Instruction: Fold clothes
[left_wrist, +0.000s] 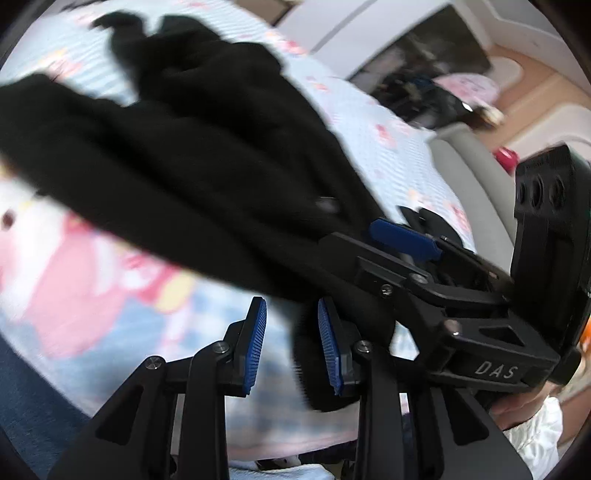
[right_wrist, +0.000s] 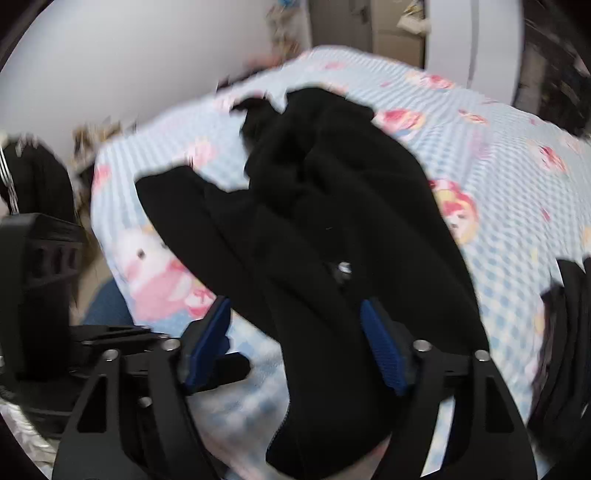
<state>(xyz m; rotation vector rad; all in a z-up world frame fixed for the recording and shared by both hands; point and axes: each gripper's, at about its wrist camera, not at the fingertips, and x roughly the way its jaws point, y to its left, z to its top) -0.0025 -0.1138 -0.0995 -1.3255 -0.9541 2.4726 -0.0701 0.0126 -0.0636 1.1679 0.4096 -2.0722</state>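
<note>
A black garment (left_wrist: 177, 155) lies crumpled on a bed with a light blue checked cartoon sheet (left_wrist: 110, 295). My left gripper (left_wrist: 291, 343) is open, its blue pads (left_wrist: 255, 343) apart just below the garment's near edge, with nothing between them. The right gripper (left_wrist: 391, 236) shows at the right of the left wrist view, at the garment's edge. In the right wrist view the garment (right_wrist: 332, 206) runs down between the open right gripper (right_wrist: 295, 350) pads (right_wrist: 384, 350); they stand wide apart around the cloth. The left gripper (right_wrist: 218, 365) shows at lower left.
The sheet (right_wrist: 498, 155) covers the bed. Another dark item (right_wrist: 569, 332) lies at the bed's right edge. A grey bed frame (left_wrist: 469, 177), a pink object (left_wrist: 506, 155) and clutter on the floor (left_wrist: 443, 96) are beyond the bed. A white wall (right_wrist: 129, 55) stands behind.
</note>
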